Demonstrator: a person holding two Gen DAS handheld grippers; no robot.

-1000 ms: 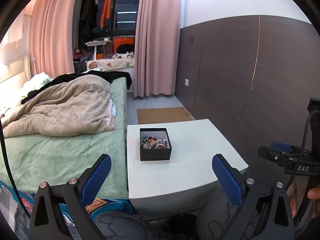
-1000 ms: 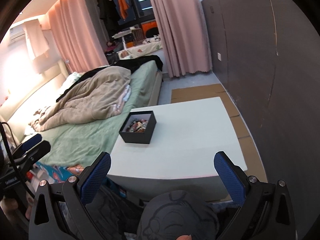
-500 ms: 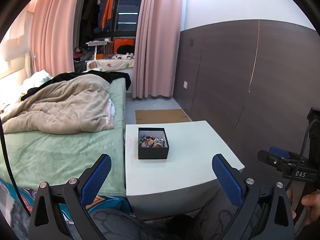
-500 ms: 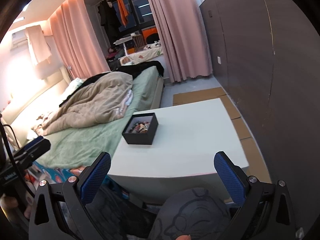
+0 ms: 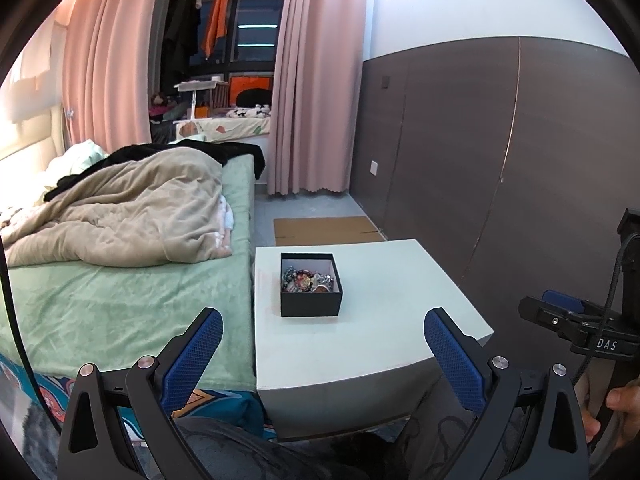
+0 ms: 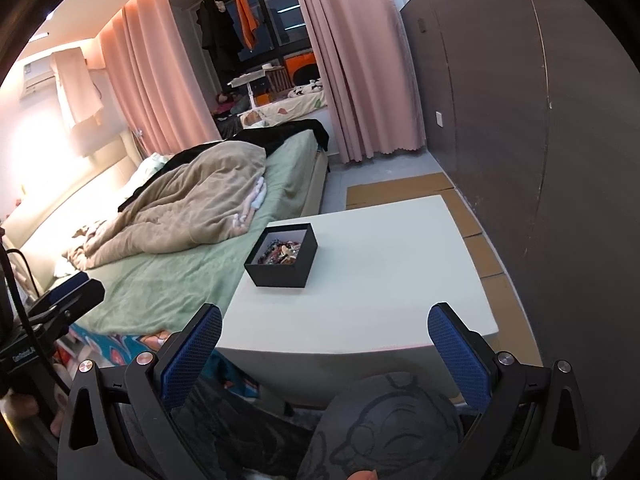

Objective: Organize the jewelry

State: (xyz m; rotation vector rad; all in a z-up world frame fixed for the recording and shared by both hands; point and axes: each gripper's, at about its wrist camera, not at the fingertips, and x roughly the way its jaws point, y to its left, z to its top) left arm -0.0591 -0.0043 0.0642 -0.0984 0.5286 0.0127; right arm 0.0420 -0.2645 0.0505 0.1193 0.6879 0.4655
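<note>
A black open box [image 5: 311,289] holding a tangle of jewelry [image 5: 307,279] stands on a white low table [image 5: 384,320], near its left side. It also shows in the right wrist view [image 6: 282,256], with the jewelry [image 6: 280,252] inside. My left gripper [image 5: 324,356] is open and empty, held back from the table's near edge. My right gripper [image 6: 325,354] is open and empty, also short of the table [image 6: 380,280]. The right gripper also shows at the right edge of the left wrist view [image 5: 576,320].
A bed with a green sheet [image 5: 120,304] and a beige quilt [image 5: 120,216] lies against the table's left side. A dark panelled wall [image 5: 500,168] runs along the right. Cardboard [image 5: 324,228] lies on the floor beyond the table. Pink curtains [image 5: 316,80] hang at the back.
Both grippers have pulled back and risen a little, so the table and box look slightly smaller and farther. Both stay open and empty.
</note>
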